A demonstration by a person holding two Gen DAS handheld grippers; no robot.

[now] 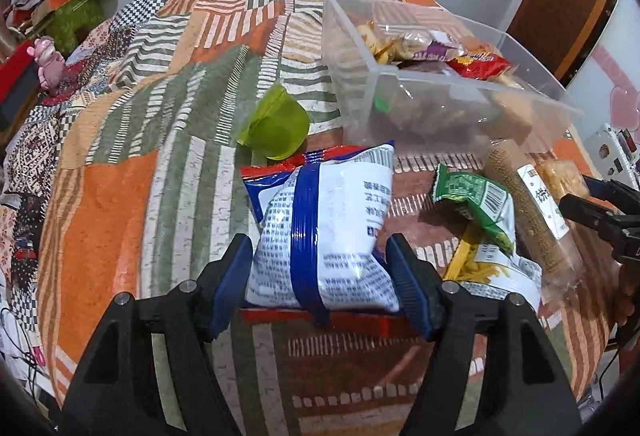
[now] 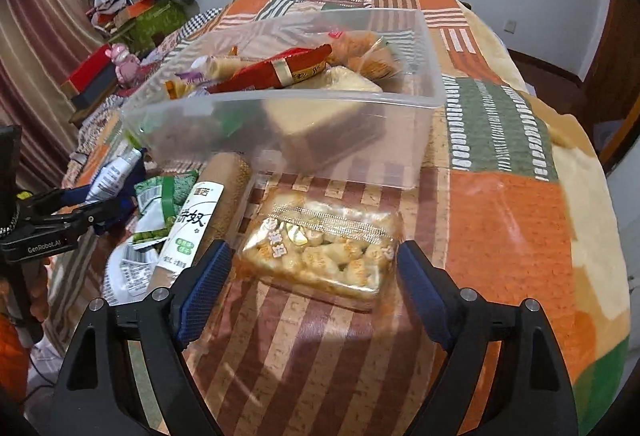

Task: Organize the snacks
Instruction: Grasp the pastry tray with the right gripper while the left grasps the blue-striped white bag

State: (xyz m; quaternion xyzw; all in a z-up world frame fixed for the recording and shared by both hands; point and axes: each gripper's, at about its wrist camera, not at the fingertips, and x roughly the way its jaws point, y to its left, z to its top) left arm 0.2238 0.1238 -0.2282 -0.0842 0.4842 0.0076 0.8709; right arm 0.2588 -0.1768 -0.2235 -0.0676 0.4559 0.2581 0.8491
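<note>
A clear plastic bin with several snack packs inside stands on the patchwork blanket. My left gripper straddles a white and blue snack bag, its pads touching the bag's sides. My right gripper is open around a clear pack of golden pastries lying in front of the bin. A green snack packet, a long sesame roll pack and a white packet lie between the two grippers.
A green plastic cup lies on its side left of the bin. A pink toy, boxes and clothes sit at the far left. The blanket drops off at the right edge.
</note>
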